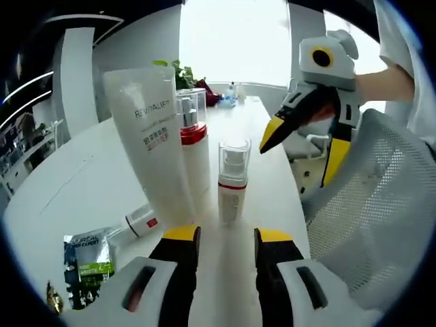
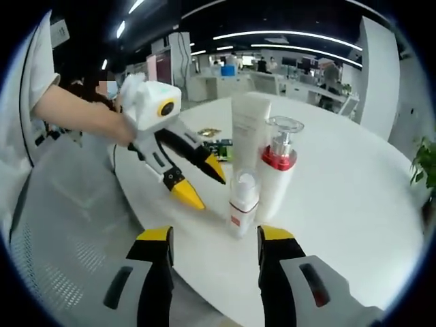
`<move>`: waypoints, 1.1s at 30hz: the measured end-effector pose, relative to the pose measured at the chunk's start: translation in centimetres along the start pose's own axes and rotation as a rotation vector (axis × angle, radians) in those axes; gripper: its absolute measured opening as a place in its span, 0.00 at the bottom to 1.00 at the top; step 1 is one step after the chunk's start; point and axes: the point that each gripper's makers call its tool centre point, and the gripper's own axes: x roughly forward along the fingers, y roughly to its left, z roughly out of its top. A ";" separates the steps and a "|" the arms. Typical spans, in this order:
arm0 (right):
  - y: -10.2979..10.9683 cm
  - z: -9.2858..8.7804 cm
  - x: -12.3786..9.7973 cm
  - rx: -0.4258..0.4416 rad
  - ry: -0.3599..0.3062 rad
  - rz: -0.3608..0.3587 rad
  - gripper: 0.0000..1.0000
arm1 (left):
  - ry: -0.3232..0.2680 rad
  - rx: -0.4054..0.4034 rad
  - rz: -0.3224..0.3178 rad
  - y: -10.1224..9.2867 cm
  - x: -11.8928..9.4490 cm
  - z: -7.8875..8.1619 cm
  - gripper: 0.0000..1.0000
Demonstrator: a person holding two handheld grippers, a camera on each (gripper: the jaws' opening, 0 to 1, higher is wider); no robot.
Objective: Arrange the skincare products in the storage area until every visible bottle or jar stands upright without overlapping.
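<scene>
Tabletop (image 1: 82,170): white, round; carries all products.
Tall tube (image 1: 151,136): white, printed "REVITALIFT", standing upright on its cap end; in the right gripper view (image 2: 249,126) it stands behind the two pump bottles.
Large pump bottle (image 1: 193,146): white body, red collar, clear cap; upright, just beside the tall tube and touching or nearly touching it, cannot tell which.
Small pump bottle (image 1: 232,180): white, thin red band, clear cap; upright, just beside the large pump bottle, nearest the left gripper.
Small lying tube (image 1: 139,221): white with a red mark, on its side at the foot of the tall tube.
Sachet (image 1: 87,257): dark and green packet, flat on the tabletop, near the lying tube.
Left gripper (image 1: 226,240): jaws spread, nothing between them, short of the small pump bottle.
Right gripper (image 2: 215,240): jaws spread, holding nothing; small pump bottle just beyond the gap.
Mesh chair (image 1: 381,225): grey, beside the tabletop edge.
Plant (image 1: 178,71): green, on the far side.
</scene>
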 end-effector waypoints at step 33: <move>3.3 6.5 -1.2 0.075 -0.151 -0.064 0.79 | -0.253 -0.424 0.486 2.4 -21.8 0.9 0.64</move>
